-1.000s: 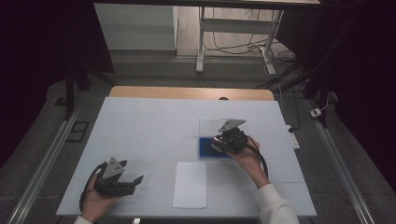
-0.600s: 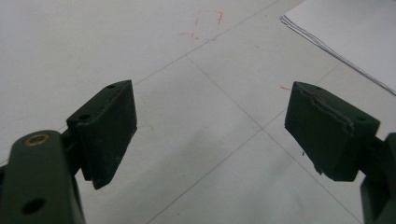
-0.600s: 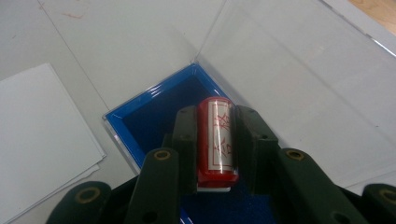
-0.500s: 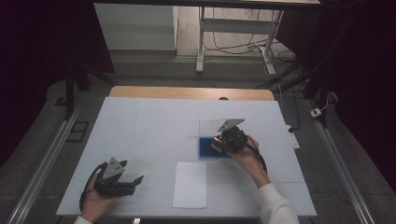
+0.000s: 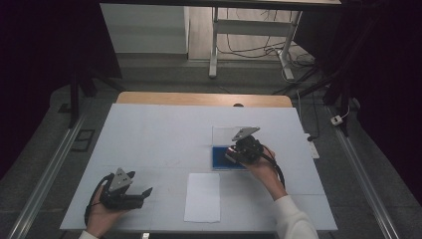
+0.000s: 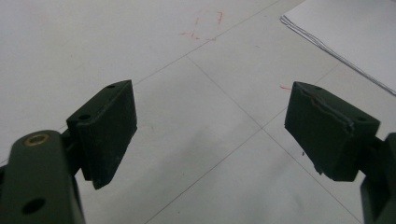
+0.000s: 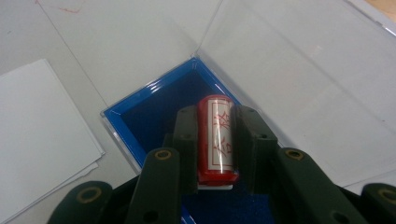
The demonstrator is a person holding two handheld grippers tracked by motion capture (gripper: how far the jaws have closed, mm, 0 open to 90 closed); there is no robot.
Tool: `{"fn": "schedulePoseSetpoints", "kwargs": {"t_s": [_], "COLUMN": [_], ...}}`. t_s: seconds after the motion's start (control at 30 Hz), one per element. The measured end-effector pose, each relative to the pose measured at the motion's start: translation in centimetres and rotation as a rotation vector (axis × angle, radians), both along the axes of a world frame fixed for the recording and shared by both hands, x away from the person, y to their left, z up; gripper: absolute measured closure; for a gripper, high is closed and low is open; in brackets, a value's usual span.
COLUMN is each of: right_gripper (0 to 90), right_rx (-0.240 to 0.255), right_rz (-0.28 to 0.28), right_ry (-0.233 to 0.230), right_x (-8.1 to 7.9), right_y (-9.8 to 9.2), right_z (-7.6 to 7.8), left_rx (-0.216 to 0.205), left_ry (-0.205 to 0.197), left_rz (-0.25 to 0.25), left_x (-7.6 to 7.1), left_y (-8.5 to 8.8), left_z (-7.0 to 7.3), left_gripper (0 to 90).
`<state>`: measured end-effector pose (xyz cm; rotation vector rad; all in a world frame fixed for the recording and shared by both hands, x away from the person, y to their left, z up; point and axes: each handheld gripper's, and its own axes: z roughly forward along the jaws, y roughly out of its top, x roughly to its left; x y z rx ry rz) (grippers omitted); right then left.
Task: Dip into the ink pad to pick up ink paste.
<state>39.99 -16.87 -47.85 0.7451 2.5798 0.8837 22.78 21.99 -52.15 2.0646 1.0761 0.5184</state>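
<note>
My right gripper point(image 7: 215, 122) is shut on a red cylindrical stamp point(image 7: 215, 140) with red characters on a pale label. It holds the stamp just above a blue ink pad case point(image 7: 154, 109) whose clear lid point(image 7: 299, 79) lies open beside it. In the high view the right gripper point(image 5: 234, 153) is over the blue case point(image 5: 219, 157) at centre right. My left gripper point(image 5: 144, 193) rests near the front left of the table, open; its jaws stand wide apart over bare table surface point(image 6: 205, 130).
A small stack of white paper point(image 5: 203, 197) lies at the front middle of the white table point(image 5: 159, 129), between the two hands; its corner point(image 6: 345, 32) is beyond the left jaws. Faint red marks point(image 6: 205, 25) are on the tabletop.
</note>
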Motion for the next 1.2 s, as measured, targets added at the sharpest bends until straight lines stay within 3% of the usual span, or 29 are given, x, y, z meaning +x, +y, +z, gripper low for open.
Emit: {"fn": "schedulePoseSetpoints", "kwargs": {"t_s": [0.53,0.67,0.97,1.2], "right_gripper": [71.6,71.6,71.4,71.0], "right_rx": [0.036,0.084,0.047,0.061], "right_rz": [0.012,0.008,0.008,0.025], "right_ry": [-0.006,0.01,-0.017,-0.017], "right_x": [0.1,0.3,-0.1,-0.1], "right_y": [-0.5,-1.1,-0.6,-0.8], "right_z": [-0.5,-0.8,-0.6,-0.2], "left_rx": [-0.001,0.0,-0.001,-0.016], "left_ry": [0.001,0.001,0.001,0.004], "left_rz": [0.004,0.003,0.005,0.001], "left_x": [0.0,0.0,0.0,0.1], "left_y": [-0.1,-0.1,-0.1,0.0], "left_z": [0.0,0.0,0.0,0.0], "left_gripper": [17.2,17.2,17.2,17.2]}}
